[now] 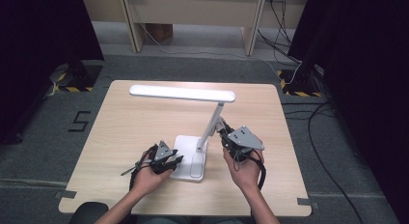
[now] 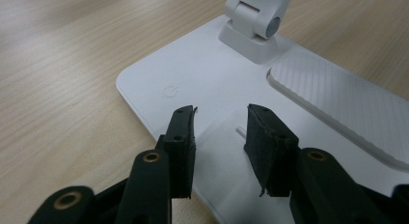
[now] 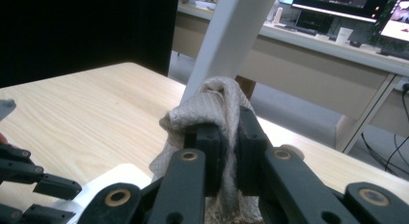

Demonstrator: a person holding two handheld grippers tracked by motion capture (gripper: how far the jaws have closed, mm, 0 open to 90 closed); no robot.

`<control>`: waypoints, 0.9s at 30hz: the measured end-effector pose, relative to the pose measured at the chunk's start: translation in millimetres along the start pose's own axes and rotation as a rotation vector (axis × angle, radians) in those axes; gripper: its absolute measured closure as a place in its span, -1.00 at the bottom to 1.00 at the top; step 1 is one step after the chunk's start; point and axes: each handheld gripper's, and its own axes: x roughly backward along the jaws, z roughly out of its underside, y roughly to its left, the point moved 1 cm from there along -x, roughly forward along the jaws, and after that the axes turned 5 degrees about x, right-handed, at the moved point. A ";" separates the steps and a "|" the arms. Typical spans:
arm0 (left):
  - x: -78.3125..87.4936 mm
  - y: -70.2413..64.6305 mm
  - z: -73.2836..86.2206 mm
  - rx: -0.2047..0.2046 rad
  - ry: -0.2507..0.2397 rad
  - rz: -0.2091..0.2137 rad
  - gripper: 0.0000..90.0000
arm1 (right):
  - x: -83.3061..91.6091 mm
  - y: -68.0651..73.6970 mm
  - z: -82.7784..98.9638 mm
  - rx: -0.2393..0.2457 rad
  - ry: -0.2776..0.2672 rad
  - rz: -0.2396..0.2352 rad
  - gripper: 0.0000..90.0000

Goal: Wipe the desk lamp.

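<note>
High view: desk lamp (image 1: 195, 137) mid-table, right gripper (image 1: 224, 133) clenched on a cloth (image 3: 212, 113) pressed against the lamp arm (image 1: 211, 123); left gripper (image 1: 174, 161), jaws parted and empty, over the base (image 2: 217, 89). Risk, as judged: hard wiping tilting the unheld lamp; cloth slipping free.

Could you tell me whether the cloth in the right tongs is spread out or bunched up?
Bunched up: the cloth is crumpled into a wad, pinched between the right tongs, against the lamp arm.

Even, soft light overhead; dark curtains flank the table (image 1: 144, 122); the fingers (image 2: 179, 137) close up look slightly blurred.
</note>
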 end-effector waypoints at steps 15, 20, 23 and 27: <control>0.2 0.1 0.2 -0.002 0.000 0.000 0.38 | -9.7 13.3 23.0 -0.026 0.065 -0.034 0.86; 0.2 0.0 0.3 -0.004 -0.001 0.000 0.38 | -11.2 15.9 27.7 -0.028 0.085 -0.040 0.86; 0.2 0.0 0.3 -0.004 -0.001 0.000 0.38 | -13.0 17.1 30.3 -0.027 0.087 -0.043 0.86; 0.2 -0.1 0.4 -0.004 -0.002 0.000 0.38 | -14.8 18.4 33.3 -0.028 0.096 -0.049 0.86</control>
